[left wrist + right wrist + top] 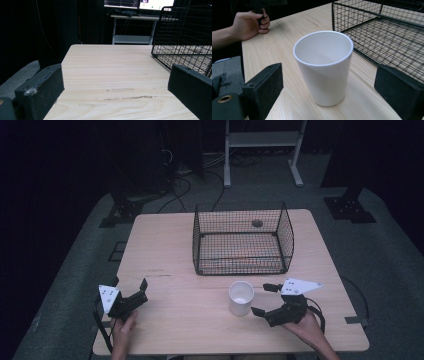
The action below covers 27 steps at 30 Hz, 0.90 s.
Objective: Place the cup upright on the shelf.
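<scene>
The white cup (324, 67) is standing upright on the wooden surface (175, 320), just in front of the wire basket (242, 240) and a little to the right of the middle. It is looking empty inside. I am bringing my right gripper (262, 299) up to it from the right side, and in the right gripper view the cup is sitting between my two black fingers (263, 90) with a clear gap on either side; nothing is pressing on it yet. So the right fingers are standing wide open and holding nothing.

I am judging this to be the approach step of a pick: the cup is lined up but not yet gripped. The next move is calling for me to slide in a bit farther so the pads are sitting level with the cup's middle, then to close gently and evenly, since a smooth tapered wall may be slipping upward out of a hard squeeze.

My left gripper (131, 292) is resting near the left front of the surface, well apart from the cup, its fingers (41, 92) spread open with bare wood between them.
</scene>
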### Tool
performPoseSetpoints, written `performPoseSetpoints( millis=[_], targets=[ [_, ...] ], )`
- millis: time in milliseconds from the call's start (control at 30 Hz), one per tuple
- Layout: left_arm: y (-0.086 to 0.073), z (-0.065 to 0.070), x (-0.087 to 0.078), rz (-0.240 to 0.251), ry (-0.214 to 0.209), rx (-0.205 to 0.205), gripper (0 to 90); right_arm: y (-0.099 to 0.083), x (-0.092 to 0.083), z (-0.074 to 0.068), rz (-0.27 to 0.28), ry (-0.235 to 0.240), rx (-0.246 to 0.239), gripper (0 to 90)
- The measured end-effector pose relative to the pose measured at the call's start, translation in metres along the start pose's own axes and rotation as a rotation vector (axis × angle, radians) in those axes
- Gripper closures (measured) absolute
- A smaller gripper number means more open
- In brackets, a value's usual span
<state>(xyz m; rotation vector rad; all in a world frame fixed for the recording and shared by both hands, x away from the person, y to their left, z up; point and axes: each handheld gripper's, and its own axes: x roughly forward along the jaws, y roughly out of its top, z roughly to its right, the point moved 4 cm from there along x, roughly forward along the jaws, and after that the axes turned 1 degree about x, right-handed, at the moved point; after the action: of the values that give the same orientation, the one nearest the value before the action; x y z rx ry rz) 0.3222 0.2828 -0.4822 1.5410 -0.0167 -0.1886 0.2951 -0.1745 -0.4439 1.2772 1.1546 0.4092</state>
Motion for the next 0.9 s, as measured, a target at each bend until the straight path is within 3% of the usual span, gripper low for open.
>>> performPoseSetpoints(
  millis=[267, 900],
  targets=[
    [0.0, 0.0, 0.0, 0.0, -0.002, 0.0, 0.0, 0.002, 0.013, -0.006, -0.029, 0.005, -0.017, 3.1],
    [0.0, 0.0, 0.0, 0.0, -0.002, -0.002, 0.0, 0.005, 0.046, -0.007, -0.084, -0.007, -0.034, 2.9]
  ],
)
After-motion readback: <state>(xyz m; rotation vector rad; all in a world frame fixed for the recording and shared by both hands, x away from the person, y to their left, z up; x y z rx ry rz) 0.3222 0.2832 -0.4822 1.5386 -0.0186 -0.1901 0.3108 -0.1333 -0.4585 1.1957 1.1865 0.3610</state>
